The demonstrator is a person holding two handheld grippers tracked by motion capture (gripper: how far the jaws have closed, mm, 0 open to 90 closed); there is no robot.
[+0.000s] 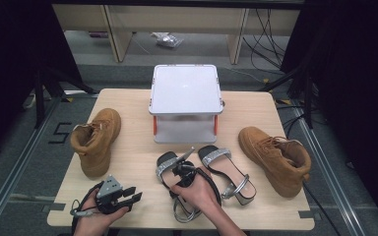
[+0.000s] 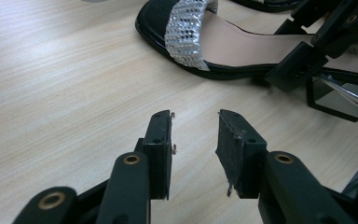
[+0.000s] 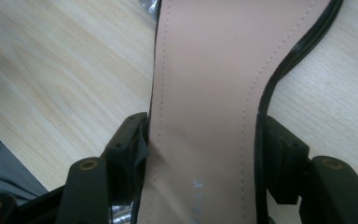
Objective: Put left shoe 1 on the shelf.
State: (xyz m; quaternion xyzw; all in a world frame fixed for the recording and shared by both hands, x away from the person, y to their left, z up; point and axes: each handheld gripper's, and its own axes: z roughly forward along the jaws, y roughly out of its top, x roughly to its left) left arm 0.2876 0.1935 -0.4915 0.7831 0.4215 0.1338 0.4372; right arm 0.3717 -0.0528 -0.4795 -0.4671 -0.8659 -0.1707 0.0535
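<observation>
Item: left sandal [image 1: 174,172], flat on table [image 1: 128,147] before the shoe rack [image 1: 185,103], beside its mate [image 1: 226,172]. Right gripper [image 3: 205,135] straddles its insole waist, pads at both edges, grasping; squeeze evenly and lift level. Left gripper [image 2: 195,135] released, idle.

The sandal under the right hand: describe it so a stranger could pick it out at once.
Start at the white box at the table's far edge. Two black sandals with glittery silver straps lie before it. This sandal is the left one, with the right claw straddling its tan insole; the other sandal lies free.
</observation>
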